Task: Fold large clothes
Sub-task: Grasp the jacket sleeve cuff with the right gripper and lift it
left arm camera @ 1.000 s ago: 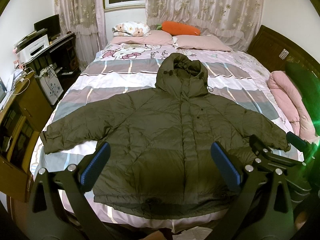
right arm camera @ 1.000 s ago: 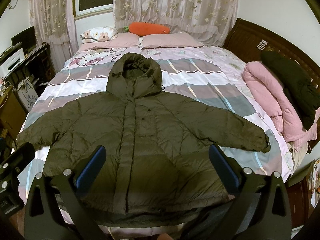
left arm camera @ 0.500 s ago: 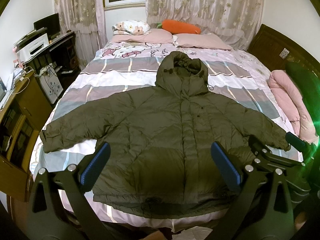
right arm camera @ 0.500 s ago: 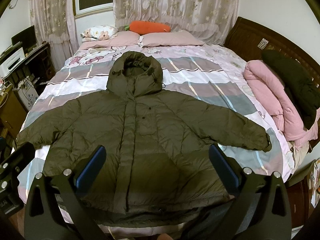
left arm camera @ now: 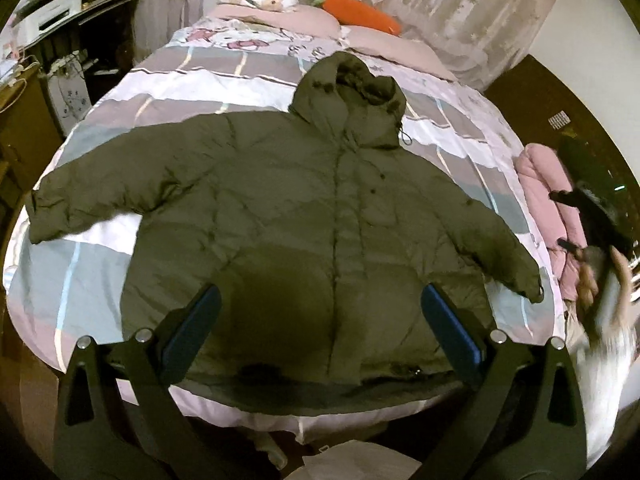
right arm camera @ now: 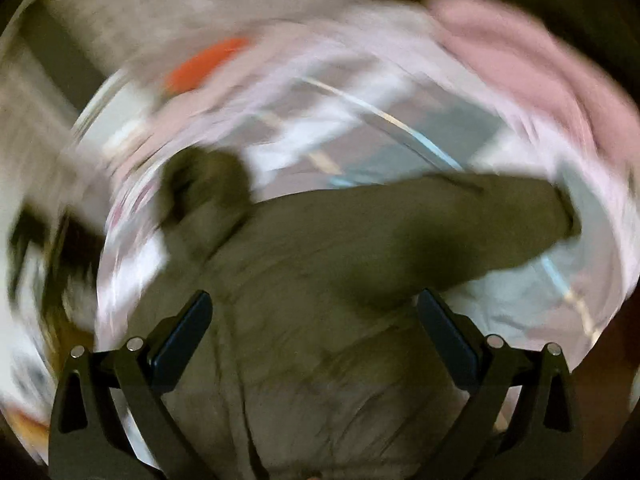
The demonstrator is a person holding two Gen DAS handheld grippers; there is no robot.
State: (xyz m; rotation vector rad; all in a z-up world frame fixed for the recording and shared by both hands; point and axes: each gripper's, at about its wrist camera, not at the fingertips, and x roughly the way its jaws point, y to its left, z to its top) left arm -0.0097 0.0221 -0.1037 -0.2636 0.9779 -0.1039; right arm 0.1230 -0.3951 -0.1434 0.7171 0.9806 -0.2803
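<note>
An olive hooded puffer jacket [left arm camera: 304, 216] lies flat and face up on the striped bed [left arm camera: 92, 264], sleeves spread, hem at the foot edge. My left gripper [left arm camera: 320, 332] hovers open above the hem with nothing between its blue pads. The right wrist view is heavily blurred by motion: the jacket [right arm camera: 328, 280] fills its lower half, its right sleeve [right arm camera: 500, 220] reaching right. My right gripper [right arm camera: 316, 336] hangs open over the jacket body, holding nothing. In the left wrist view the right gripper [left arm camera: 588, 216] shows blurred at the right edge with a hand [left arm camera: 600, 284].
Pillows [left arm camera: 312, 20] and an orange carrot cushion [left arm camera: 360, 16] lie at the head of the bed. A pink quilt [left arm camera: 548, 200] is piled at the right side by the dark headboard. A desk with a printer [left arm camera: 52, 12] stands left. Curtains hang behind.
My right gripper has swung fast to the right and rolled, blurring its view and now looking over the right sleeve. My left gripper has tilted and moved slightly left. The jacket has not moved.
</note>
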